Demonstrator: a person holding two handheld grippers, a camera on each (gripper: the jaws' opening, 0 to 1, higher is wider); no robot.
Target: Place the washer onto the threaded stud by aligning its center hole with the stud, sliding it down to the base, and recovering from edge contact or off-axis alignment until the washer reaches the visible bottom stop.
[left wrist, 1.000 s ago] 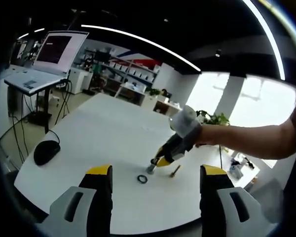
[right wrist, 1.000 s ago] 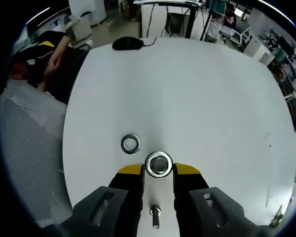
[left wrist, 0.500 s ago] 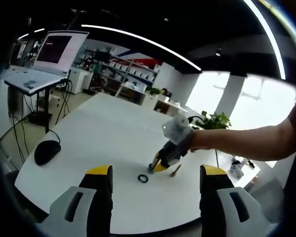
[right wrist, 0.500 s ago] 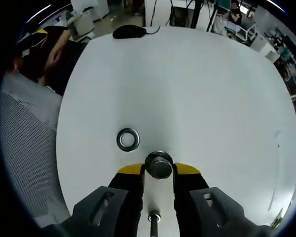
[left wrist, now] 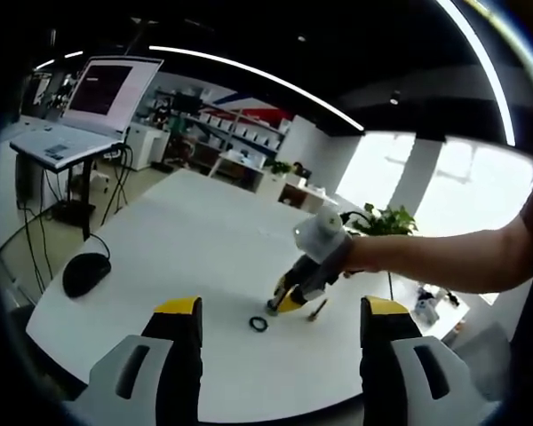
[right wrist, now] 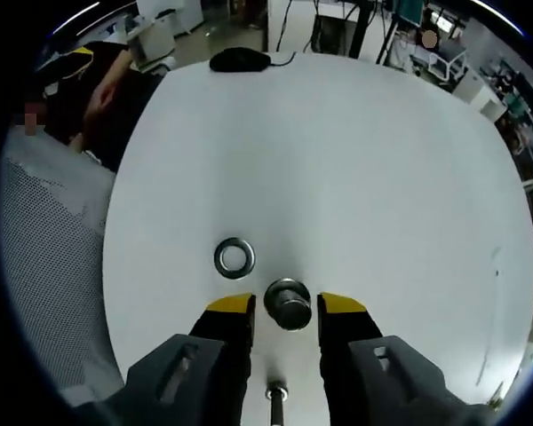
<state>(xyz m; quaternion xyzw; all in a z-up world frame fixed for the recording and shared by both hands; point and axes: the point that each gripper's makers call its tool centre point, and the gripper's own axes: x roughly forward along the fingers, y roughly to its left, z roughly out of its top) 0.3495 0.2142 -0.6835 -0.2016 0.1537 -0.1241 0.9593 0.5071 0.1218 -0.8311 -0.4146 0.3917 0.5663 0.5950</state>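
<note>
While left gripper (left wrist: 280,311) jaws gape empty, right gripper (right wrist: 287,304) jaws flank the stud (right wrist: 288,303), apart

Shiny metal washer (right wrist: 234,257), matt table (right wrist: 364,177)

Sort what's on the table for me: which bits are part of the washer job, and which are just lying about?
Job:
- round metal piece between the right tool's jaws
- loose washer flat on the white table
- stud lying below the jaws

Lying about:
- black mouse at the table's far edge
- laptop on a stand
</note>
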